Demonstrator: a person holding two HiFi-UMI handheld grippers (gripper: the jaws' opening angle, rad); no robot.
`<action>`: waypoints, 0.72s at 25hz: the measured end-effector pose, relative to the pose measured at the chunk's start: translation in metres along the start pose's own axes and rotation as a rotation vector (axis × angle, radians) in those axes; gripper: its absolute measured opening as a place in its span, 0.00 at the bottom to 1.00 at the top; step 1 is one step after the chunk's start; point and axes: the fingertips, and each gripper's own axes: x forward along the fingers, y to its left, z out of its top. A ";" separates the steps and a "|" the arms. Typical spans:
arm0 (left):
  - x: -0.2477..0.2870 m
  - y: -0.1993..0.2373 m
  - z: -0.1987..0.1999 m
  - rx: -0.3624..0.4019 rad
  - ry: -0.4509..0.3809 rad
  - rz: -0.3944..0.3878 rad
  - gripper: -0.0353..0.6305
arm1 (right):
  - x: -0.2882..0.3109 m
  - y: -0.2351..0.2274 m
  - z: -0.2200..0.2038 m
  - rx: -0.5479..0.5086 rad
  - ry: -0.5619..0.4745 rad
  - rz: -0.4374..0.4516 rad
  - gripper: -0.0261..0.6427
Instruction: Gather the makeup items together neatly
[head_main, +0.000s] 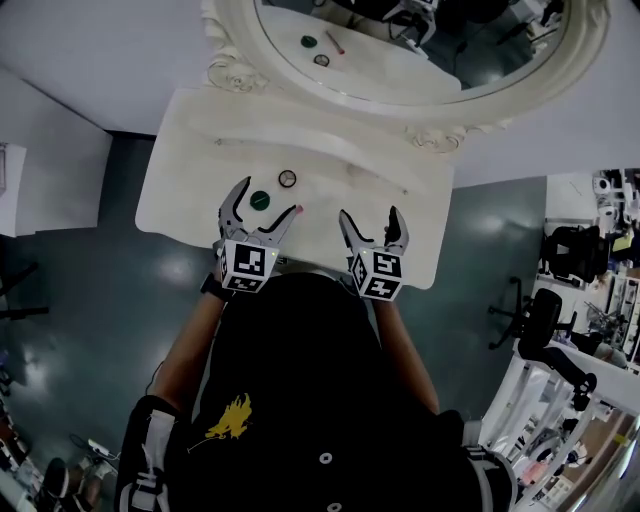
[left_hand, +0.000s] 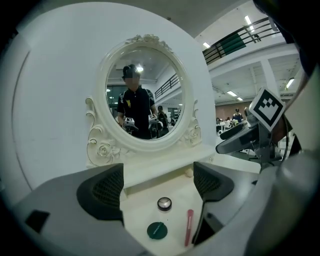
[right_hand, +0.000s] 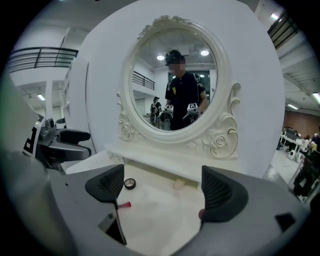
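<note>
The mirror is cut off by the top edge of the head view, and only part of its oval shows. In that view the pink lip pencil is nearly all covered by a jaw of the left hand-held gripper; just a pink tip peeks out. From the right gripper view the pencil again shows only one pink end, at lower left beside the jaw. The green compact is hidden there altogether. A small pale lump under the mirror shelf is too blurred to name.

The left hand-held gripper stands with its jaws wide apart and nothing pressed between the pads. In the head view the green compact lies on the worktop in the gap between them, left of centre. The small round pot sits just above and right of it, beyond the jaw tips. The left gripper view shows all three low in the frame: pot above, compact below it, pencil lengthwise at the right, close by the right-hand jaw. Whether that jaw touches the pencil I cannot tell.

The right hand-held gripper, right of centre, is also spread wide and empty, over bare worktop. The pot lies at the tip of the jaw on the left in its own view.
</note>
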 end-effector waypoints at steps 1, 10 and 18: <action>0.001 -0.002 -0.001 0.006 0.005 0.000 0.71 | 0.003 -0.004 -0.006 0.007 0.009 -0.002 0.78; 0.020 -0.016 -0.011 0.022 0.046 0.000 0.71 | 0.039 -0.040 -0.032 0.105 0.057 -0.055 0.73; 0.038 -0.018 -0.014 0.028 0.075 -0.004 0.71 | 0.077 -0.051 -0.050 0.116 0.114 -0.057 0.69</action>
